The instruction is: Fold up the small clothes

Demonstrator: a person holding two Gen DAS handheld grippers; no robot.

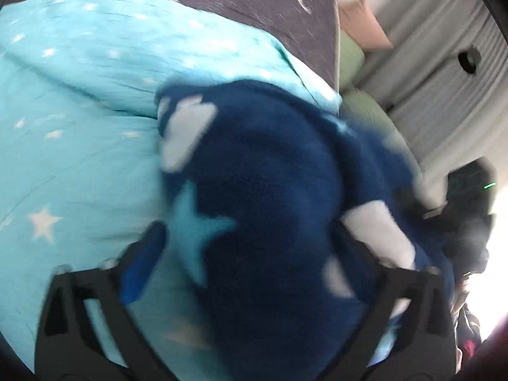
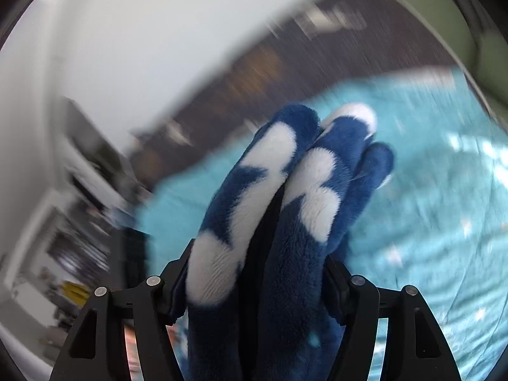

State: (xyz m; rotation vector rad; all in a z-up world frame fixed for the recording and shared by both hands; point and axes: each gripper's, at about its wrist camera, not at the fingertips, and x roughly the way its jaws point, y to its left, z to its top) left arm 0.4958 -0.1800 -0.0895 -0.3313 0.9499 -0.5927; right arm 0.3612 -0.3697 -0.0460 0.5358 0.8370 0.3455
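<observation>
- The turquoise star-print bedspread (image 1: pixel 79 120) fills most of both views, with a dark grey cover (image 1: pixel 254 3) beyond it; a misjudged set-down could, I judge, land the garment off its flat part, toward the green cushion (image 1: pixel 350 58) at the edge.
- The navy fleece garment (image 1: pixel 263 190), patterned with white clouds and a pale star, is bunched and appears lifted over the bedspread between both tools. Both views are blurred, so the folds are hard to read; the risk is that the thick pile slips from a grip, or that the layers stay doubled and the fold comes out crooked.
- The right gripper (image 2: pixel 257 273) is clamped narrowly on several thick fleece folds that stand up between its fingers. So fat a bundle may squeeze out.
- The left gripper (image 1: pixel 250 238) has jaws set wide, the bunched fleece filling the gap between them; I cannot tell whether they press it.
</observation>
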